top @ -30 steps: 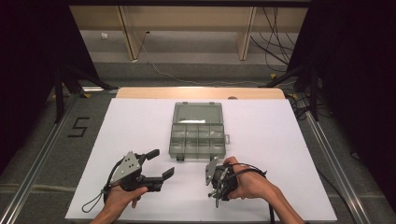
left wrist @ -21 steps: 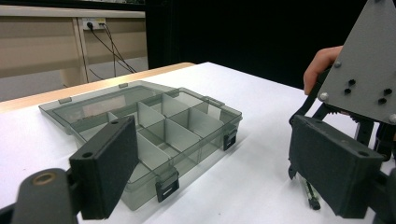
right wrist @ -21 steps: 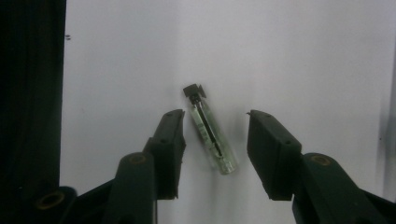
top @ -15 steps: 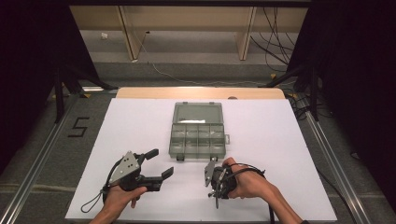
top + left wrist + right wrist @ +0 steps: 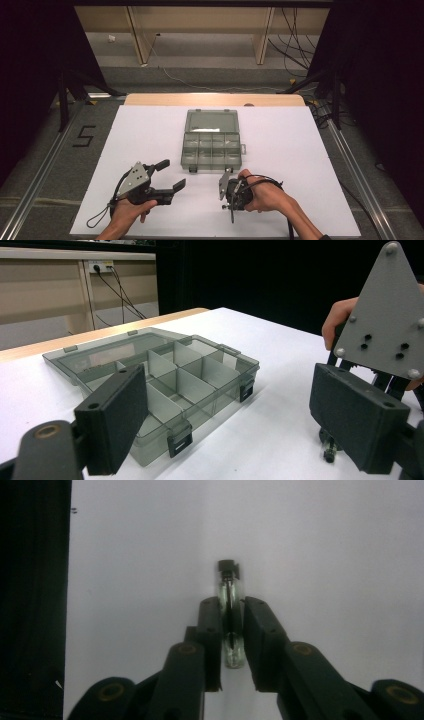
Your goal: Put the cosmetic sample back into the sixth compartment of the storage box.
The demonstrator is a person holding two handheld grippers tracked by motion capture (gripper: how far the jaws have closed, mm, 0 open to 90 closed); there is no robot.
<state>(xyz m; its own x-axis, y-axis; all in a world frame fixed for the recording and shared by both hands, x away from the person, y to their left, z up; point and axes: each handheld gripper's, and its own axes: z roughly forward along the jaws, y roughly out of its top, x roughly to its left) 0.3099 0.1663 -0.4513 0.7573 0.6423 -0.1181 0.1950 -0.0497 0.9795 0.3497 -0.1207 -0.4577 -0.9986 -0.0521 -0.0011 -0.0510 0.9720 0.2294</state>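
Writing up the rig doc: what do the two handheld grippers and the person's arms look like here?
Both are black two-jaw units. The left gripper has flat rectangular black jaw pads, brass-coloured pivot pins, a grey three-cornered plate with screws on top, and a black cable looping off the rear. The right gripper carries the same grey plate and a black cable. Forearms are bare, no sleeves or gloves.

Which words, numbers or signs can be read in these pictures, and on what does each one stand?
"5": a black numeral on the grey floor left of the table.
The organizer box shows a pale strip in its lid, too blurred to read.
The small vial between the right gripper fingers bears no readable label.
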